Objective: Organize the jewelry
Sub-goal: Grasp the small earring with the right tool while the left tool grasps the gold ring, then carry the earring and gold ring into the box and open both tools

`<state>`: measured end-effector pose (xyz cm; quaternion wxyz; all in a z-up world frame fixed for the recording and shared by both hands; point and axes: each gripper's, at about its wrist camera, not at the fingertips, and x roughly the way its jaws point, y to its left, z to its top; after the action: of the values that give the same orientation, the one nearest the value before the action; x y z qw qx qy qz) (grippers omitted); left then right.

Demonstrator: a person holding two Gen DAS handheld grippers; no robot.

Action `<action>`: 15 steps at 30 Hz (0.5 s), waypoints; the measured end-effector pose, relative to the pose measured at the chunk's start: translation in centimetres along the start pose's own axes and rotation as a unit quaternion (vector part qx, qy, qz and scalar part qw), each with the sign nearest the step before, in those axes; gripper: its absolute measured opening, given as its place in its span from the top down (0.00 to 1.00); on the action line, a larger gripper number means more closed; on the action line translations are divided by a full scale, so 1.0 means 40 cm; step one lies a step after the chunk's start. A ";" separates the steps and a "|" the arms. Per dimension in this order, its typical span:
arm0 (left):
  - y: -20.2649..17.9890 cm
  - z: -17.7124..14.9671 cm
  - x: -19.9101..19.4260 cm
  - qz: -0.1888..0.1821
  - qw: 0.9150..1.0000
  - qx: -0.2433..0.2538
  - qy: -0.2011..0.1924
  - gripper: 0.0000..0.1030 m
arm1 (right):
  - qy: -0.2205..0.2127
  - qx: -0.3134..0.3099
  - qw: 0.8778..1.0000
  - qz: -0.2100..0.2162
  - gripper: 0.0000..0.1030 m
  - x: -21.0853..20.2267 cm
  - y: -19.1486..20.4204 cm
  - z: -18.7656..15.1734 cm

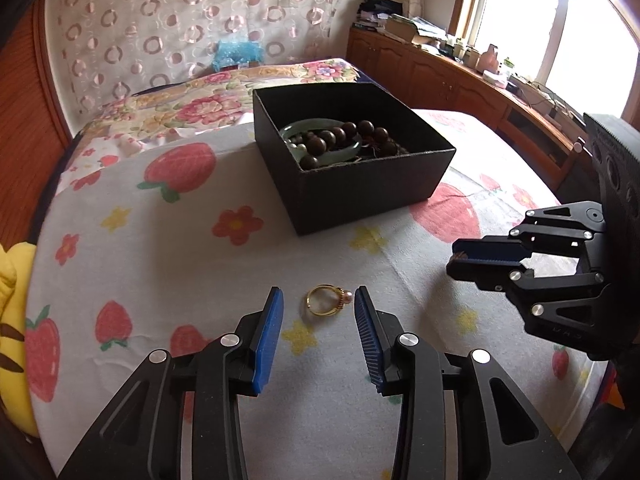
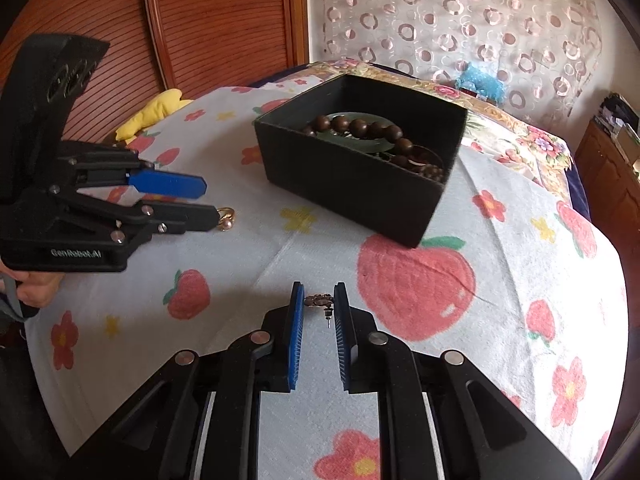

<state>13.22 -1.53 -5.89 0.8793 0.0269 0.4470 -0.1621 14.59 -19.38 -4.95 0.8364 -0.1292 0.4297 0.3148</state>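
Left gripper [image 1: 319, 300]: black angular linkage arms | round silver screws at pivots | ribbed blue pads [image 1: 270, 336] on inner finger faces | "GenRobot.AI" lettered on base | Right gripper [image 2: 319, 300]: built alike, black, blue-padded, silver-screwed.

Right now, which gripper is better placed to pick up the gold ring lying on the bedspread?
Left. The left gripper has its open jaws on either side of the gold ring, which lies untouched on the bedspread. The right gripper sits further away and already has a small earring between its pads.
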 end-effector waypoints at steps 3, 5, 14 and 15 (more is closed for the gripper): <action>-0.005 0.002 0.011 0.001 1.000 0.003 0.003 0.66 | -0.005 0.004 1.000 -0.001 0.84 -0.009 -0.009 0.000; -0.007 0.001 0.017 0.002 1.000 0.003 0.004 0.66 | -0.007 0.009 1.000 0.004 0.84 -0.010 -0.009 0.005; -0.007 0.000 0.023 0.013 1.000 0.004 0.000 0.76 | -0.036 0.010 0.999 0.010 0.84 -0.028 0.001 0.058; -0.005 0.000 0.022 0.012 1.000 0.002 0.000 0.77 | -0.038 0.010 0.999 0.009 0.84 -0.031 -0.002 0.061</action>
<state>13.63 -1.95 -6.58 0.8811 0.0342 0.4465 -0.1520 15.66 -18.77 -2.50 0.8504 -0.1048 0.4021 0.3228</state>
